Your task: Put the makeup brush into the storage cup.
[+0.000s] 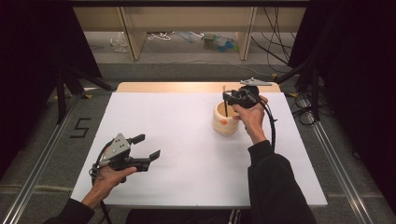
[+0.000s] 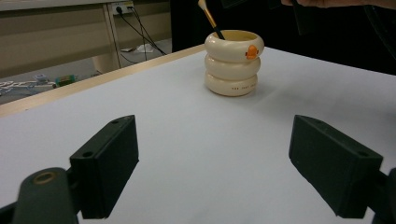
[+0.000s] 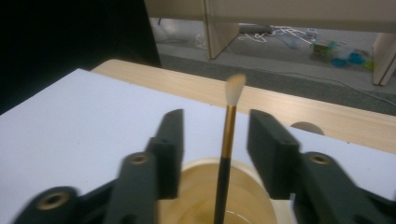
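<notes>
Cream holder point(image 2: 233, 63), orange mark; black-gold brush point(image 3: 227, 149), white tip; white table point(image 1: 187, 154).

A white table point(image 1: 187, 140) is mostly bare. Its single obstacle is a cream ringed pot point(image 1: 225, 120), standing right of centre toward the far edge, with a thin brush point(image 3: 227, 140) rising upright out of it. The right gripper point(image 1: 232, 97) hangs directly over the pot's mouth, its jaws parted on either side of the brush handle with a gap on each side. The left gripper point(image 1: 148, 146), jaws wide apart, sits near the near-left corner, with open surface between it and the pot.
</notes>
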The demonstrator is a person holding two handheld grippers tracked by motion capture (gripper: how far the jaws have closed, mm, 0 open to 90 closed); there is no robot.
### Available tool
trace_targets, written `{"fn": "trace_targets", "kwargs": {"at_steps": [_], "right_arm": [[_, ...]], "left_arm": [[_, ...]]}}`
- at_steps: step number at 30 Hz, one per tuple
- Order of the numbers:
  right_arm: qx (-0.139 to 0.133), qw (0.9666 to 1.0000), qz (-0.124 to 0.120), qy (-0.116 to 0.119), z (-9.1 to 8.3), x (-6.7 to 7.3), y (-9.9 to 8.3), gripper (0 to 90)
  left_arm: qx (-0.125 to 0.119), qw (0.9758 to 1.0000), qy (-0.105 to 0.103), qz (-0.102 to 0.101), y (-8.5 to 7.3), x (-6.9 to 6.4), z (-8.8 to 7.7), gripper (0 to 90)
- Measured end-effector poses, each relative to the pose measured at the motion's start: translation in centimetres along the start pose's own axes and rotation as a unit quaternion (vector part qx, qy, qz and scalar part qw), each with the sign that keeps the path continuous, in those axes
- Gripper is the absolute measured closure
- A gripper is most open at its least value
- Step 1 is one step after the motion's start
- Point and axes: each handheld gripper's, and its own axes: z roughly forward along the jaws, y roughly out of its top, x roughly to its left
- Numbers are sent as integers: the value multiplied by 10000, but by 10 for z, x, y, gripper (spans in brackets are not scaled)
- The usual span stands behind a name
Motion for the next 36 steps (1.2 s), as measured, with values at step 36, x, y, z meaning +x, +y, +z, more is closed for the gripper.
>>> {"fn": "trace_targets", "kwargs": {"at_steps": [36], "right_arm": [[-1039, 9914, -486, 623, -81, 25, 4, 171]], "left_arm": [[-95, 9999, 102, -34, 0, 4, -2, 156]]}}
